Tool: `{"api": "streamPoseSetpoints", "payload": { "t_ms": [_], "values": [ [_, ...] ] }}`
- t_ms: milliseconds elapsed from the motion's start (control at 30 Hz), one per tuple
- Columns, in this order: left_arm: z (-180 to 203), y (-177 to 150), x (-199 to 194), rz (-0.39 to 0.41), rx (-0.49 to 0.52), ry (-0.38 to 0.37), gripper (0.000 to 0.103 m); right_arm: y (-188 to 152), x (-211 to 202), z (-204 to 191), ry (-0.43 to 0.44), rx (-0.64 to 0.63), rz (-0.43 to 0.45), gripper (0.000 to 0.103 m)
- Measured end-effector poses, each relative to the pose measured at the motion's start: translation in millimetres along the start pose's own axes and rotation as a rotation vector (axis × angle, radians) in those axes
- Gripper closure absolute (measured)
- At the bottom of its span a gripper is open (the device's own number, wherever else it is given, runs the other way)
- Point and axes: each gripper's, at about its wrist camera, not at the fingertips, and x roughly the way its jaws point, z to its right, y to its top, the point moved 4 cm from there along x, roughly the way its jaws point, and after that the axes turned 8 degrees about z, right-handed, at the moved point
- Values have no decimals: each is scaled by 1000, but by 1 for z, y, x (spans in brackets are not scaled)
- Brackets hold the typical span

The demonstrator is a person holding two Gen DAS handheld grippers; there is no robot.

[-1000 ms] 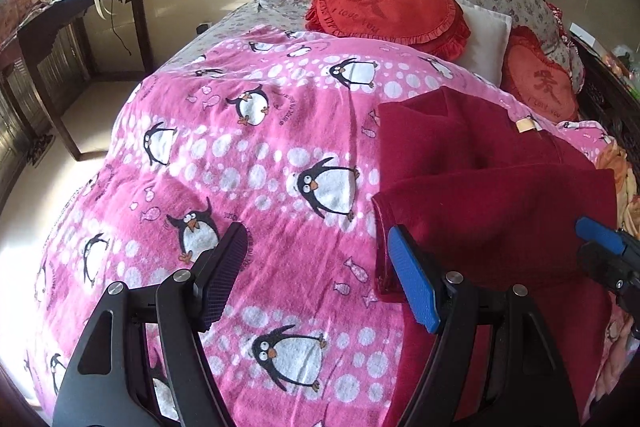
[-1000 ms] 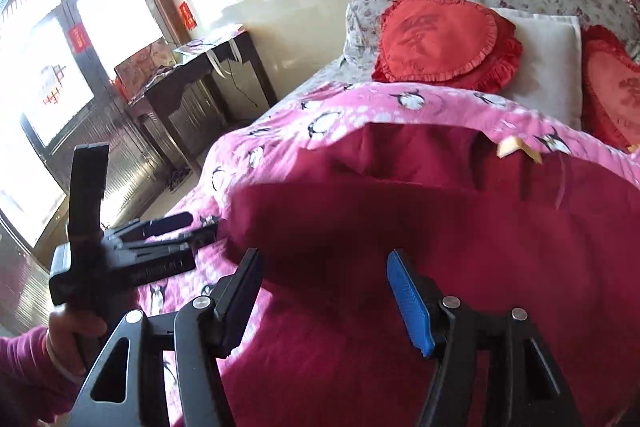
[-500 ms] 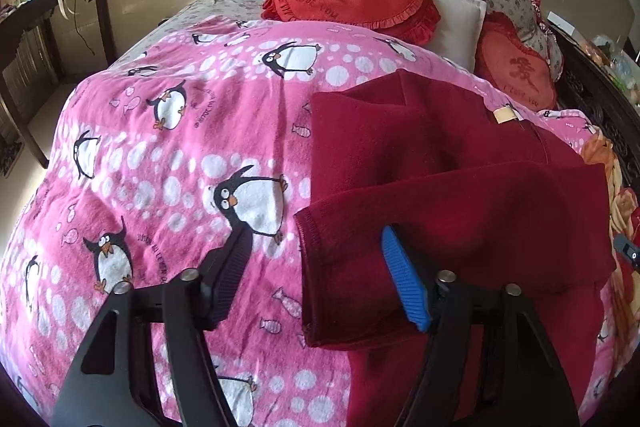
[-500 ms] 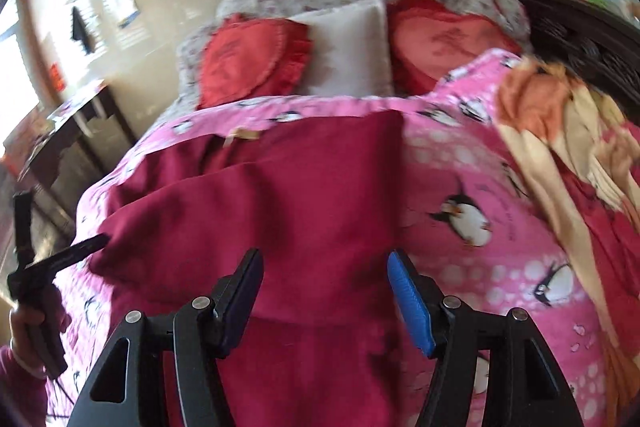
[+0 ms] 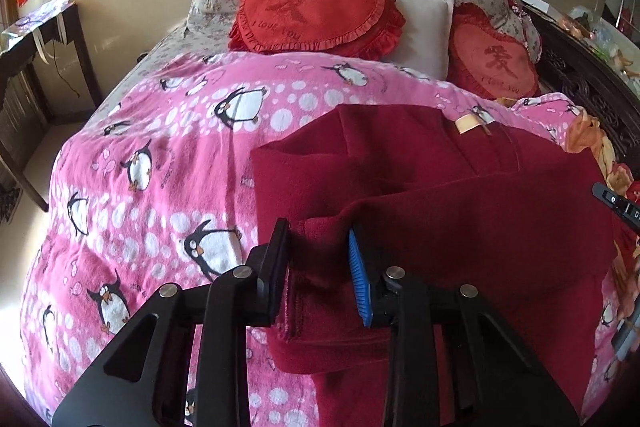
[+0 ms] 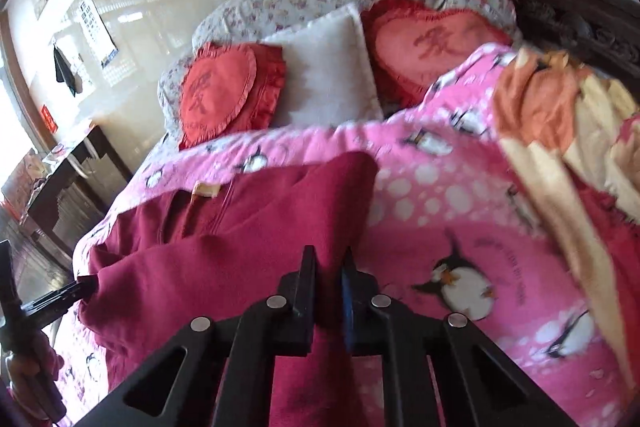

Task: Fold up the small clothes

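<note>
Maroon garment point(image 5: 460, 211) lies on the penguin blanket point(image 5: 160, 155), below the 2 heart cushions point(image 5: 312, 11). Right gripper point(image 6: 328, 283), open 1 second ago, now clamps its right edge; left gripper point(image 5: 318, 263) is closing around the left hem fold. Lift for folding looks imminent.

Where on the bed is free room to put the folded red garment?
Free: pink blanket left of the red garment, below the pillows. Crowded: right side, where orange cloth lies.

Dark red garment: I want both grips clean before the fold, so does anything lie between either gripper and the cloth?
Nothing visible does. The left gripper is closing with the dark red garment already between its jaws, and the right gripper is shut on its other edge.
</note>
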Motion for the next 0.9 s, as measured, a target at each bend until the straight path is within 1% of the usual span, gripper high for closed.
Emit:
{"api": "streamPoseSetpoints", "payload": {
  "t_ms": [33,100,167,233,300,333,400,433,500,533,567,633,667,700,733,767,800,900],
  "values": [
    [3,-1,3,-1,12,9,75,2,-2,4,-15,9,8,95],
    [5,-6,15,-21,19,34,75,-2,4,16,-32,37,-24,95],
    [3,-12,24,-43,21,47,75,-11,12,22,-81,18,-52,95],
    [0,-15,22,-49,26,53,75,-14,14,27,-93,36,-59,94],
    [-4,-14,13,-28,37,70,75,-12,5,30,-91,71,-44,92],
    [-4,-14,8,-20,50,87,75,-11,-3,27,-85,75,-37,87],
    [-5,-15,2,-4,75,105,75,-9,-16,20,-85,47,-36,84],
    [-5,-16,0,1,79,111,75,-10,-24,12,-70,24,-34,84],
    [-5,-19,-1,3,87,119,75,-15,-36,-6,-8,-18,-43,84],
    [-4,-21,-1,2,88,123,75,-21,-41,-16,16,-53,-61,84],
    [-3,-24,1,-1,90,128,75,-27,-43,-23,24,-78,-75,84],
    [-1,-31,6,-18,86,135,75,-40,-43,-33,31,-129,-102,84],
    [1,-34,10,-26,83,136,75,-45,-40,-35,19,-149,-109,84],
    [2,-37,12,-32,83,143,74,-51,-36,-32,-14,-173,-123,84],
    [3,-39,16,-38,87,153,73,-54,-31,-28,-39,-180,-134,84],
    [5,-41,19,-44,91,161,66,-59,-25,-20,-70,-178,-151,84],
    [7,-42,21,-47,93,168,61,-63,-18,-12,-81,-164,-165,84],
    [8,-43,24,-46,87,180,60,-64,-14,2,-50,-94,-155,82]
  ]
}}
